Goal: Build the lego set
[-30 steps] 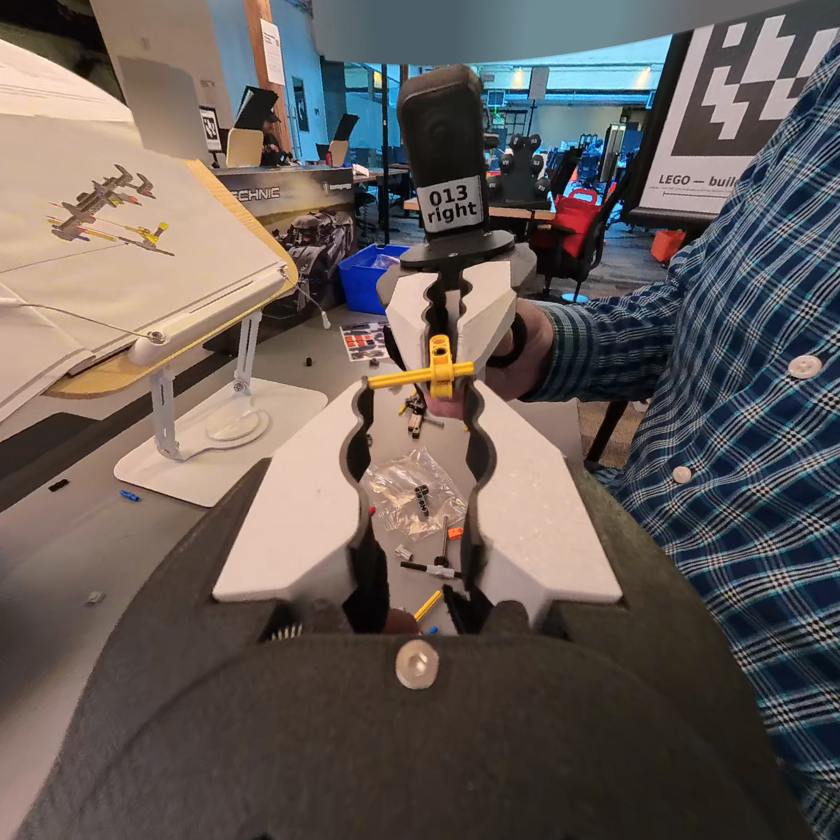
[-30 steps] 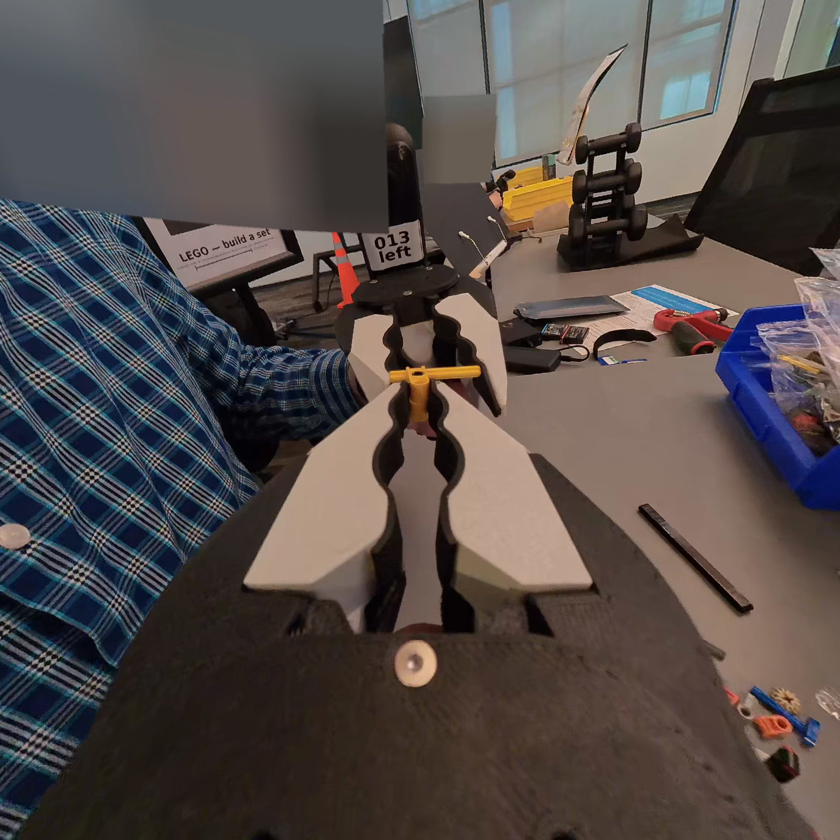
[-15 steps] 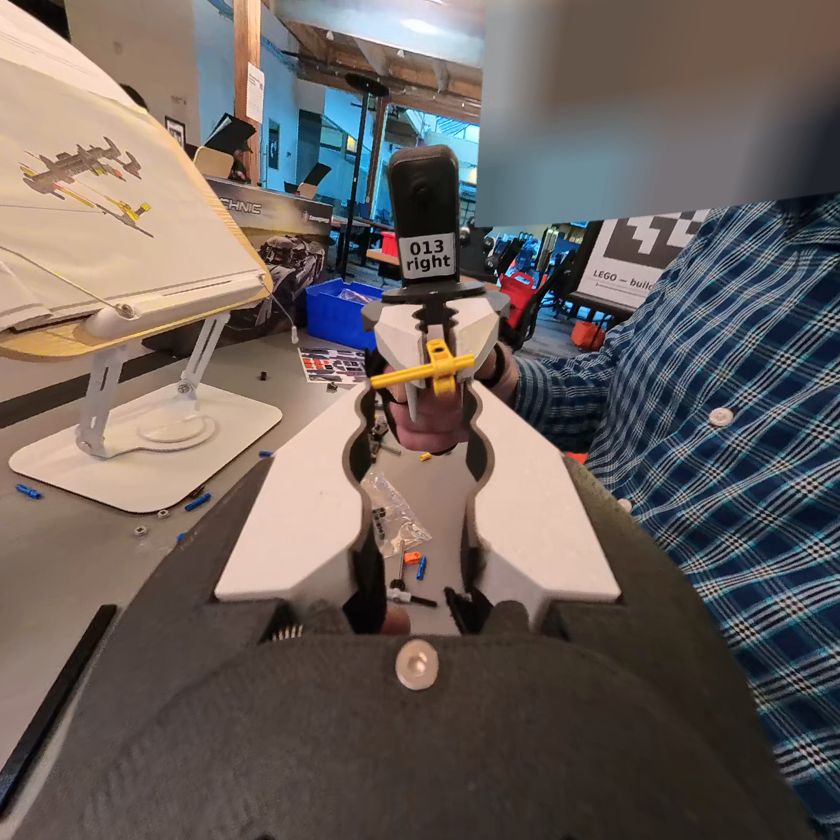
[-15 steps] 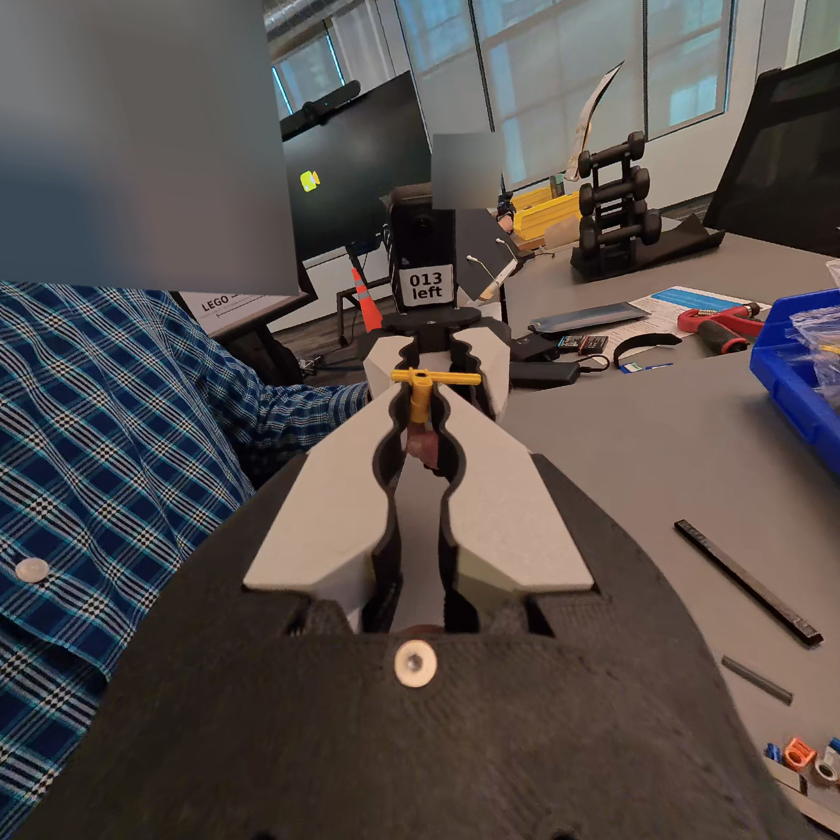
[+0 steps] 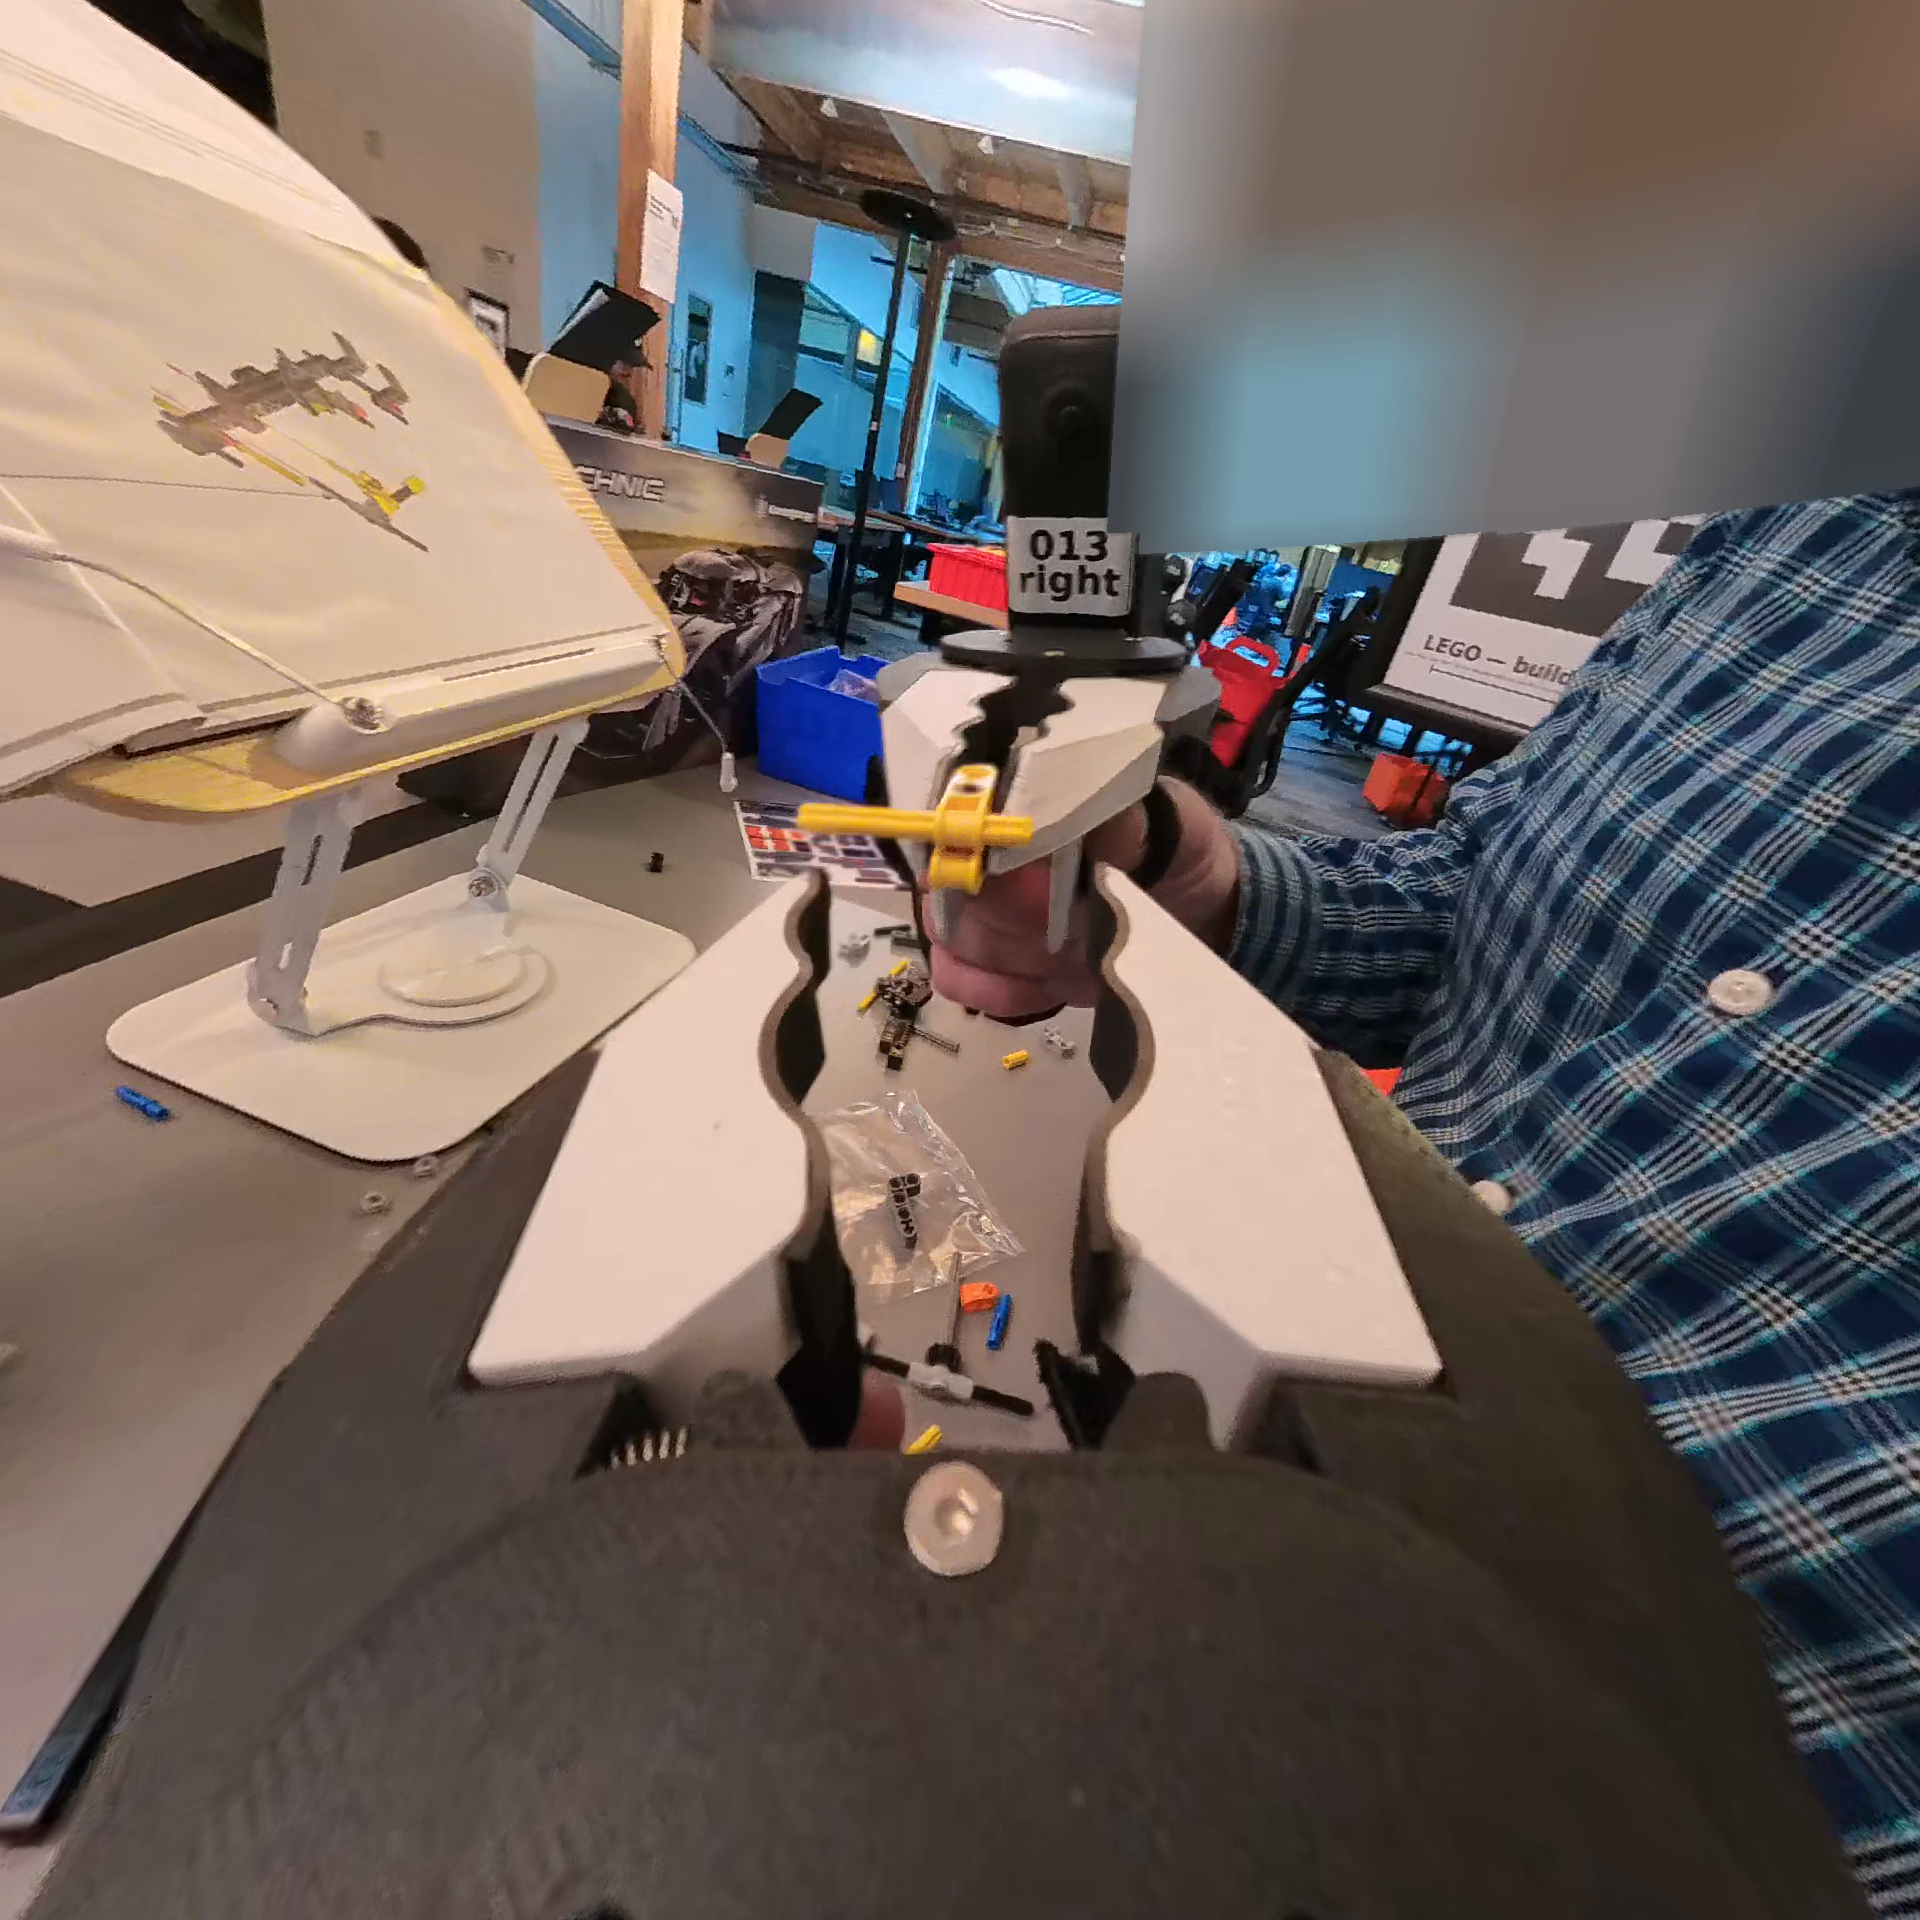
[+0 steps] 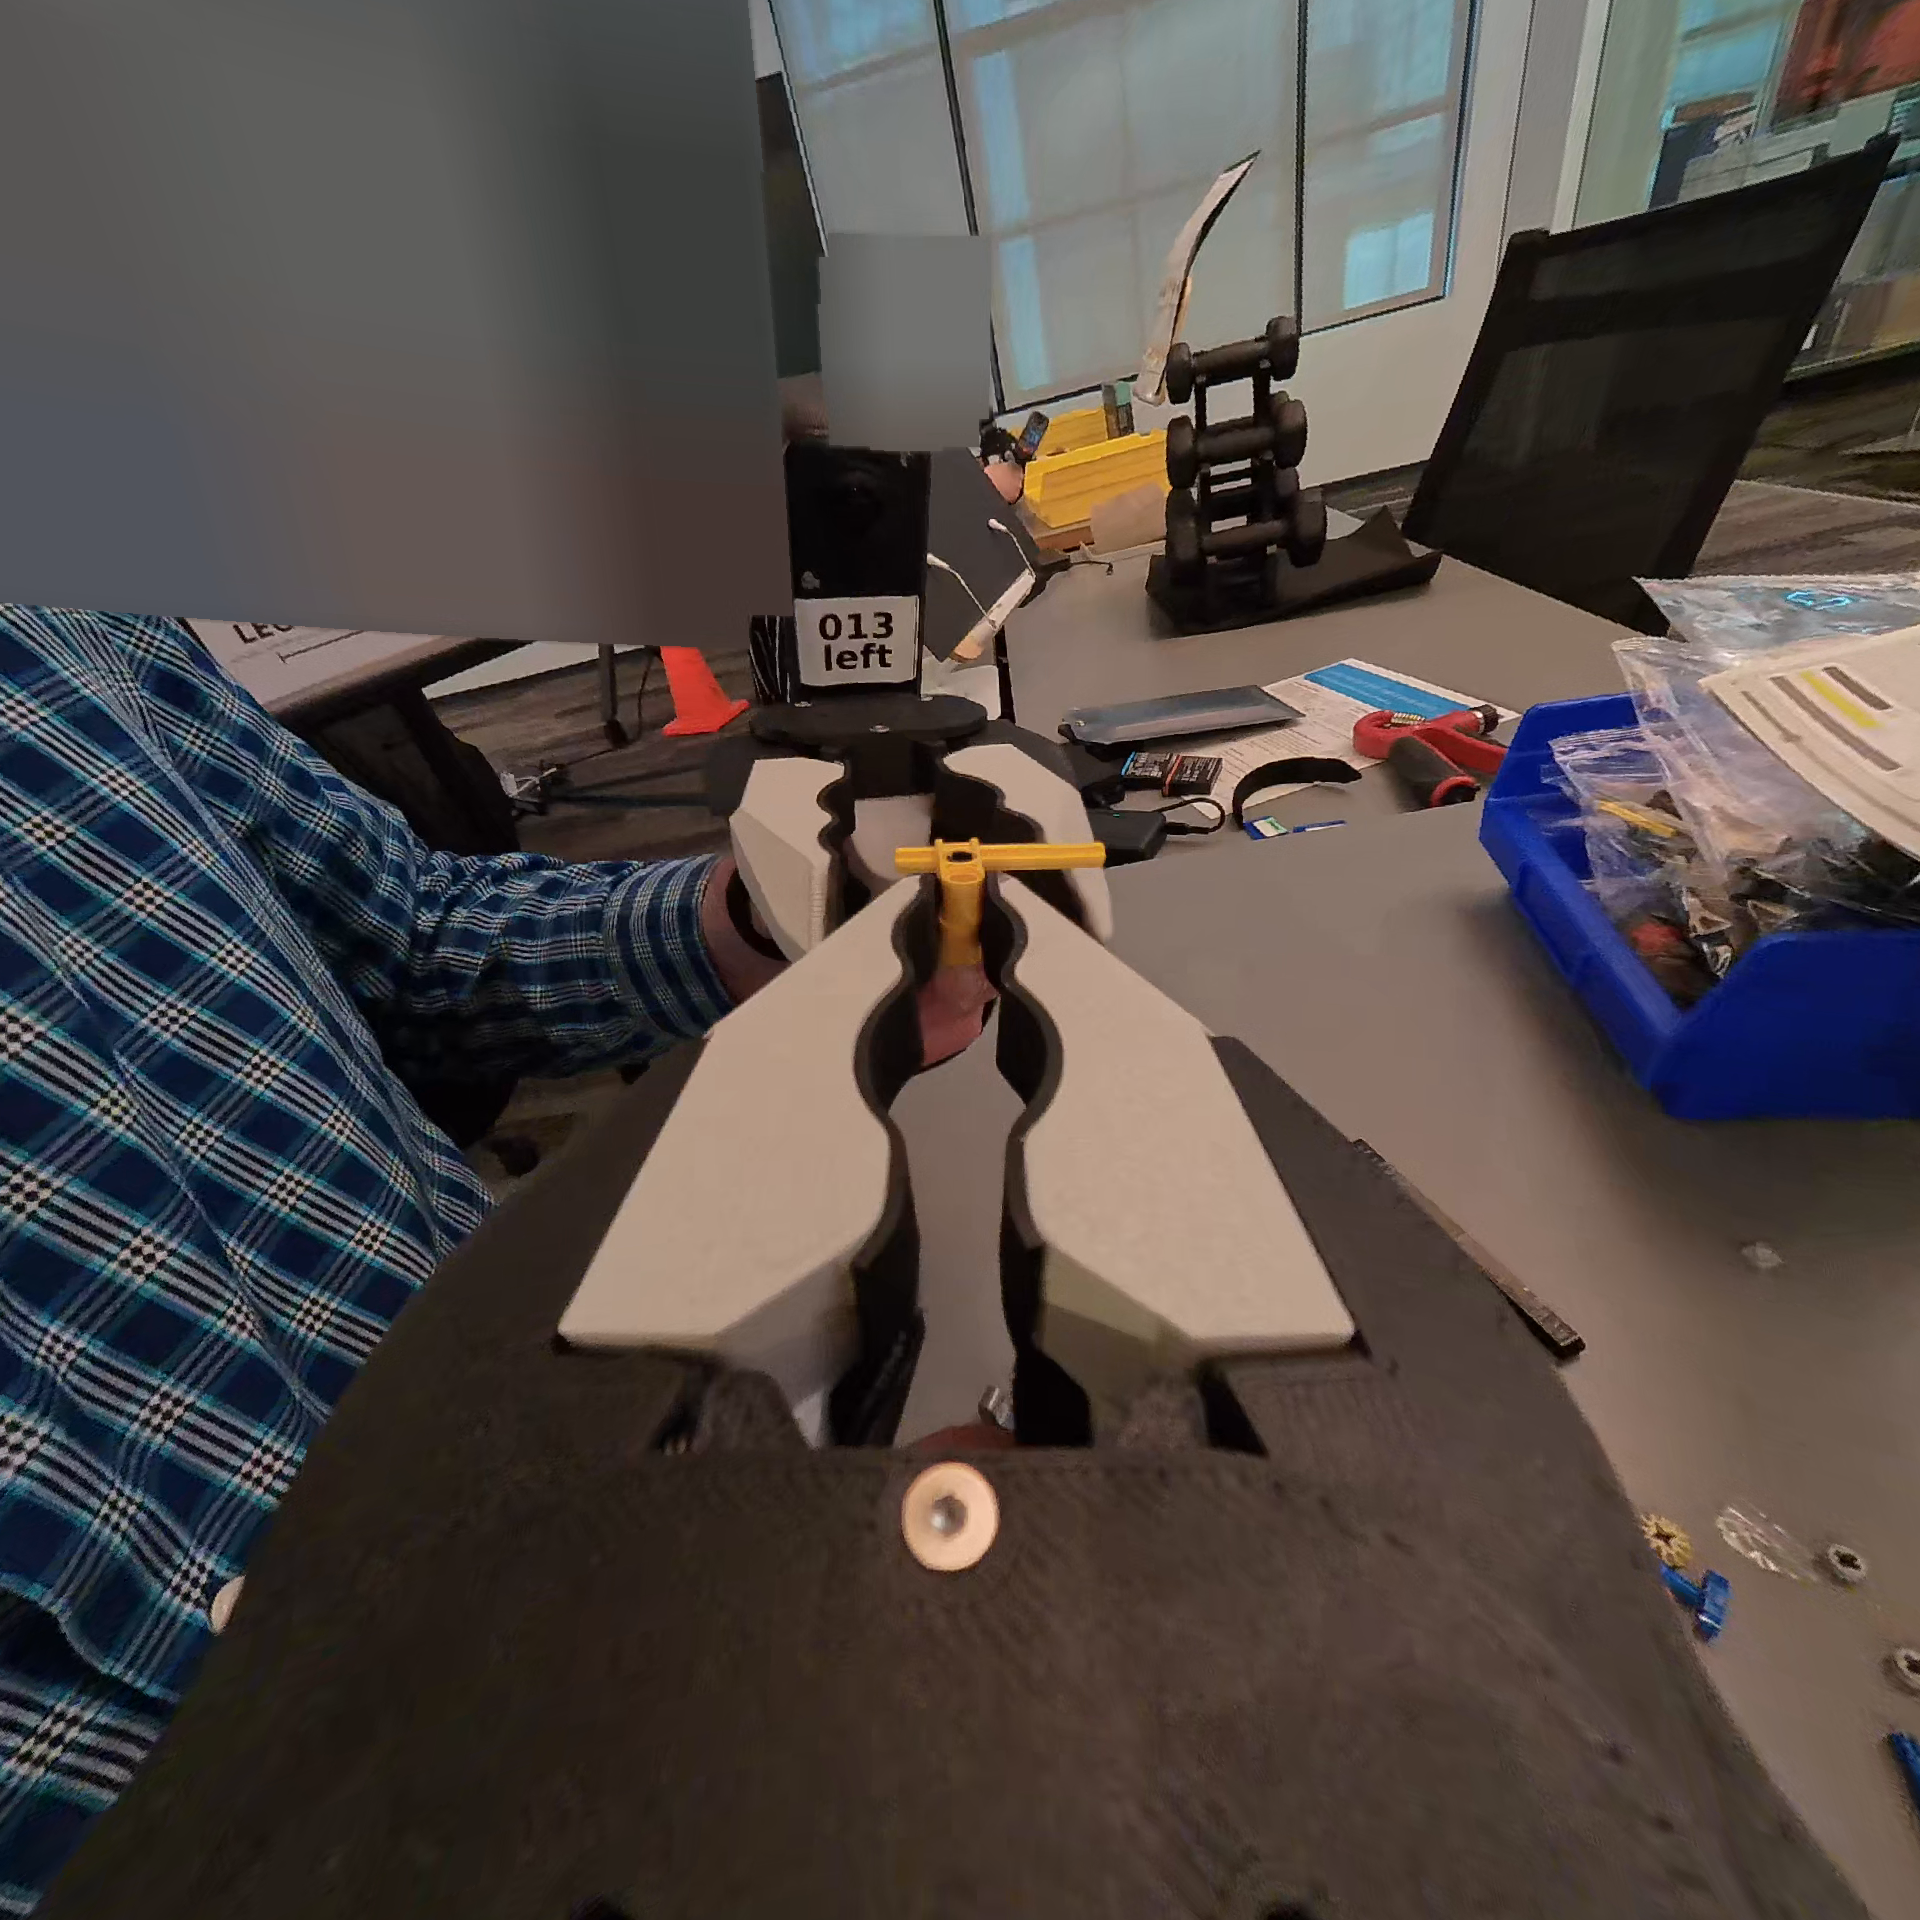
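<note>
**Yellow piece pinched by the right hand-held gripper above the surface**

The right hand-held gripper (image 6: 951, 914) was clenched on a yellow lego piece (image 6: 961, 883), a short connector with a yellow axle running crosswise through its top. Its fingertips pinched the connector's lower end, and the axle stuck out to both sides above them. The left hand-held gripper (image 5: 956, 935) was released, its fingers spread wide with nothing between them, pointing at the right one from just beside it. The piece hung in the air between the two, above the grey surface (image 5: 208, 1247). Below lay loose small parts (image 5: 904, 1003) and a clear plastic bag (image 5: 914, 1195). An instruction booklet (image 5: 260, 499) stood on a white stand (image 5: 395, 1018) to the left. A blue bin (image 6: 1766, 1018) of bagged parts sat on the far side.
</note>
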